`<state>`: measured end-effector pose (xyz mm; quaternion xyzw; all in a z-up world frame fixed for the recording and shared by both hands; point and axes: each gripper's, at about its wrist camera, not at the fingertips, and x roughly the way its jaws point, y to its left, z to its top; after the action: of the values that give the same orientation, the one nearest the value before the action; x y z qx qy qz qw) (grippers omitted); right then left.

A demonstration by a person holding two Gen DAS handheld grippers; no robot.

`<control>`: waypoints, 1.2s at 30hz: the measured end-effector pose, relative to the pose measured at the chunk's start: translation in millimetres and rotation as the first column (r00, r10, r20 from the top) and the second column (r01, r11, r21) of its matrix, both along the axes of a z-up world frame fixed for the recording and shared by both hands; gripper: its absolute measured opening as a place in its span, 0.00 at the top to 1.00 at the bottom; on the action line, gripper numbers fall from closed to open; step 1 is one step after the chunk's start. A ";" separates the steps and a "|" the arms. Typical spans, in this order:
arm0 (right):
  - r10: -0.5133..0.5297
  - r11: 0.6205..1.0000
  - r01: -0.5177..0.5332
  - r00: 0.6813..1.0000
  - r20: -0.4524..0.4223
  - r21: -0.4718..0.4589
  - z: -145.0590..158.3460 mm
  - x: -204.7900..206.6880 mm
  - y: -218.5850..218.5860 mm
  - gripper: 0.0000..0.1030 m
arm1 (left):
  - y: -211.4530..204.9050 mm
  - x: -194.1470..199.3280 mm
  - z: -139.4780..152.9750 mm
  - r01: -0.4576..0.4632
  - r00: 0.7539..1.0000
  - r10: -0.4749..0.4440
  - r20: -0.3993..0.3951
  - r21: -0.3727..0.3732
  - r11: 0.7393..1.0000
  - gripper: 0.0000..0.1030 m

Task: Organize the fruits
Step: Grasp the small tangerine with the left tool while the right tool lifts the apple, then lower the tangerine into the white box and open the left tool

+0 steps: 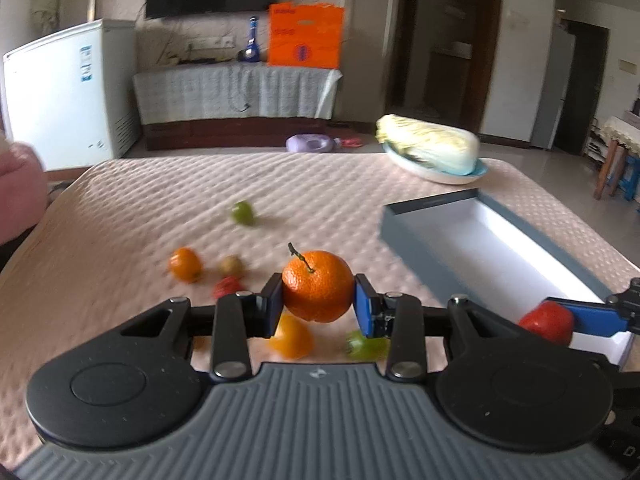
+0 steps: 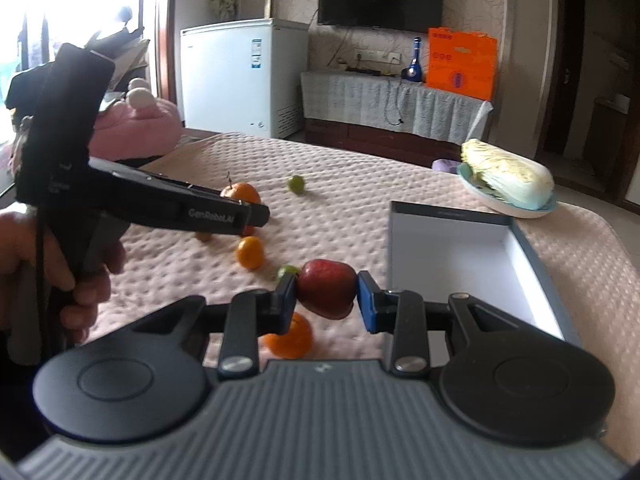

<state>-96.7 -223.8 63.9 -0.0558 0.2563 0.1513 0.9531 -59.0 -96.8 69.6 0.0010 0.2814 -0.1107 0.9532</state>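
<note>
Both grippers loaded: left gripper (image 1: 318,304) clamps orange (image 1: 318,286), right gripper (image 2: 326,298) clamps apple (image 2: 326,288); box (image 2: 452,260) lies right-forward, right nearer.

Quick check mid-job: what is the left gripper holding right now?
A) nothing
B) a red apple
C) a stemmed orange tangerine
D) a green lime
C: in the left wrist view the left gripper is shut on the round orange tangerine with a short stem, pads pressing both its sides, above the pink quilted cover.
</note>
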 end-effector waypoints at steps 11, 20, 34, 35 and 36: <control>-0.137 0.991 0.137 0.991 0.007 0.009 3.4 -2.7 -45.4 0.66 | -69.2 4.3 5.7 0.139 0.989 -0.138 0.044 -0.023 0.990 0.59; -0.250 0.968 0.250 0.968 -0.012 0.001 -4.4 -1.9 -82.9 0.66 | -124.5 11.2 4.3 0.249 0.967 -0.246 0.060 -0.054 0.967 0.59; -0.300 0.954 0.301 0.952 -0.060 -0.006 -16.9 4.8 -100.5 0.66 | -173.2 52.2 -14.4 0.290 0.957 -0.288 0.031 -0.051 0.956 0.59; -0.298 0.954 0.298 0.952 -0.063 -0.007 -17.6 5.4 -100.3 0.66 | -173.8 56.3 -16.3 0.283 0.959 -0.282 0.026 -0.053 0.958 0.59; -0.296 0.955 0.296 0.953 -0.064 -0.008 -17.9 4.2 -99.0 0.66 | -174.1 60.6 -18.3 0.274 0.962 -0.273 0.020 -0.055 0.960 0.59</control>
<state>-92.5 -322.8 46.1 -0.0113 0.2921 0.0085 0.9563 1.7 -270.8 51.3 0.0133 0.2696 -0.2492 0.9301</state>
